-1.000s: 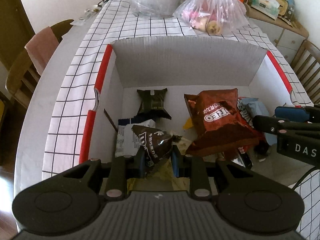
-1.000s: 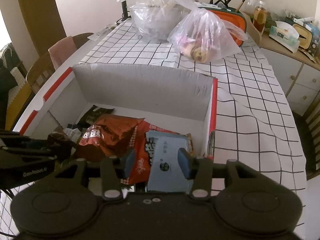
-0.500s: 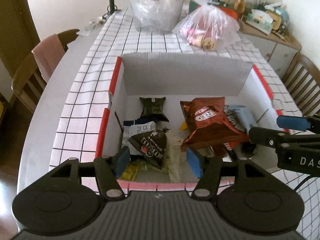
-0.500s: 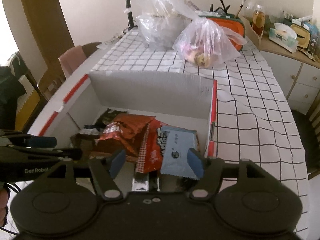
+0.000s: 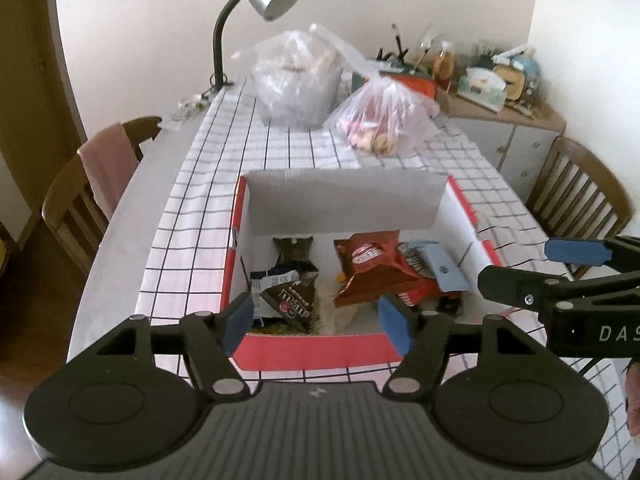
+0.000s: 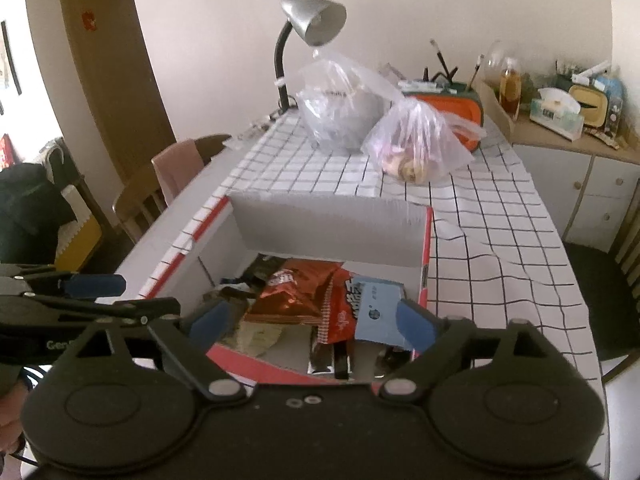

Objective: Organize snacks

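Note:
A red-and-white cardboard box (image 5: 316, 350) (image 6: 426, 264) sits on the checked tablecloth and holds several snack packets. A dark triangular packet (image 5: 292, 300) lies at its front left, a red-brown Oreo bag (image 5: 368, 264) (image 6: 296, 292) in the middle, a light blue packet (image 5: 444, 268) (image 6: 378, 312) at the right. My left gripper (image 5: 316, 322) is open and empty, above the box's near edge. My right gripper (image 6: 310, 322) is open and empty, also above the near edge, and shows in the left wrist view (image 5: 560, 276).
Two clear plastic bags (image 5: 300, 80) (image 5: 380, 120) and a desk lamp (image 5: 256, 4) stand at the table's far end. Wooden chairs (image 5: 88, 192) (image 5: 580, 192) stand on both sides. A cabinet with clutter (image 6: 580, 152) is at the far right.
Both grippers let go of their packets, the dark triangular one and the light blue one, opened wide and pulled back and up from the box.

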The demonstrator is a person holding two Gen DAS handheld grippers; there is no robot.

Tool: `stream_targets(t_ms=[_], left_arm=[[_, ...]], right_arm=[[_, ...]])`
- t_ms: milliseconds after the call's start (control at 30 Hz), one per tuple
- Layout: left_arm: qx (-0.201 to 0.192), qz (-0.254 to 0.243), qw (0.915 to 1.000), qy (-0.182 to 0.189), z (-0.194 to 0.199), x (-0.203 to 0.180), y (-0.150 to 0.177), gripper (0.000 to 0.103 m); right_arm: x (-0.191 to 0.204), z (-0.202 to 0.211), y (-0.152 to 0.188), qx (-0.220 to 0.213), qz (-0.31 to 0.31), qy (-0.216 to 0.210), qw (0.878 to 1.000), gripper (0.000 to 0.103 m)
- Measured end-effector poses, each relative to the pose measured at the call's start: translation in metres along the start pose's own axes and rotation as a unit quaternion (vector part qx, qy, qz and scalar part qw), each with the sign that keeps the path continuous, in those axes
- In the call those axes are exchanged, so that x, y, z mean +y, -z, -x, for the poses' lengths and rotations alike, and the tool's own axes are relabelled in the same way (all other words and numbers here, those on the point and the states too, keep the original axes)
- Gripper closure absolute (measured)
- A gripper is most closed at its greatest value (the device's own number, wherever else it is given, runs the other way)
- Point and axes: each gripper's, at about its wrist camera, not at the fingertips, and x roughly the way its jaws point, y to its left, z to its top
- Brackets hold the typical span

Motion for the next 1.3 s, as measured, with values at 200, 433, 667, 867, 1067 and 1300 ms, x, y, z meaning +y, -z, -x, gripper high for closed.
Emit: stream_targets(t_ms=[200,433,667,867,1067,1300], left_arm=[[-0.019,0.002,0.9998,0.01,0.029,-0.002,0.007,0.031],[-0.039,0.003,0.9991,0.017,0.058,-0.006,0.019,0.024],[-0.052,0.014,0.9981,0.03,0.081,-0.007,0.032,0.017],[-0.057,0.023,0.9977,0.029,0.094,-0.005,0.044,0.003],[-0.057,0.036,0.9973,0.029,0.101,0.001,0.052,0.003],[-0.052,0.036,0.9978,0.02,0.109,0.0,0.052,0.003]], right_arm=[[0.004,0.027,0.005,-0.016,-0.011,0.0,1.0,0.008],[0.01,0.054,0.014,-0.03,-0.008,-0.003,1.0,0.001],[0.015,0.075,0.023,-0.039,-0.012,-0.01,0.999,0.0],[0.017,0.088,0.033,-0.043,-0.013,-0.014,0.999,0.0],[0.021,0.099,0.039,-0.049,-0.016,-0.008,0.999,0.0],[0.026,0.11,0.043,-0.052,-0.016,-0.005,0.999,0.0]])
